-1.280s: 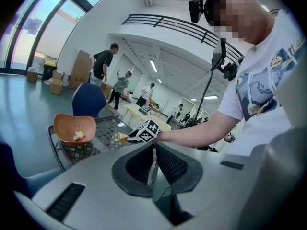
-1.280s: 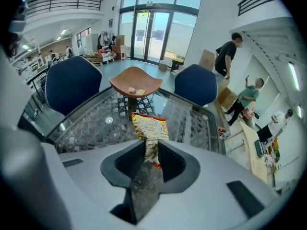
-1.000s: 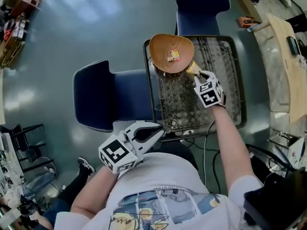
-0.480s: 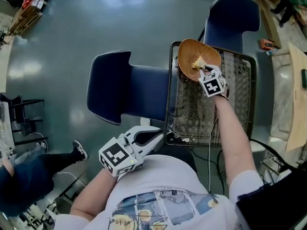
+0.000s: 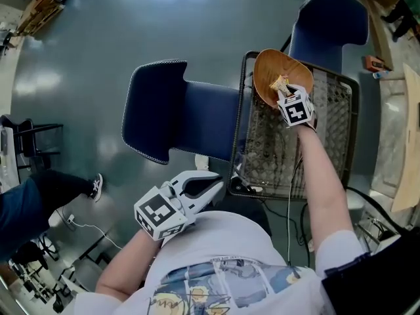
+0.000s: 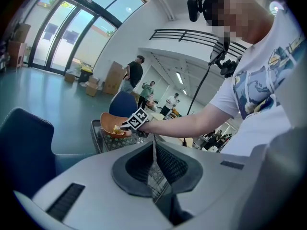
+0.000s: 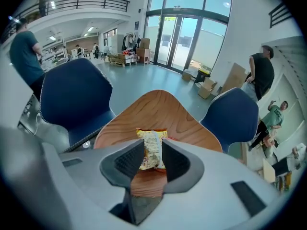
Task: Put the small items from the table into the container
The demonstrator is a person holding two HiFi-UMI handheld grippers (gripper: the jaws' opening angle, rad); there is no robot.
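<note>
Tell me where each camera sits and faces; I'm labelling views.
Head view: on the head, looking steeply down; shows white T-shirt, left gripper, right gripper at the brown wooden bowl.
Left gripper view: on that gripper, facing across to the bowl; shows its shut jaws, the right arm.
Right gripper view: on that gripper, facing down into the bowl; its jaws hold a yellow snack packet.
Shared: all show the bowl.

right gripper (image 5: 283,92) has gone from beside the wooden bowl (image 5: 266,71), above the mesh table (image 5: 328,130), to over the bowl's hollow, and sits lower. snack packet (image 7: 152,150) came with it: then hanging over the tabletop, now upright over the bowl's inside. jaws have just been easing apart, packet between the pads. left gripper (image 5: 213,186) turned a little; a blue chair (image 6: 24,147) now fills its view's left.
</note>
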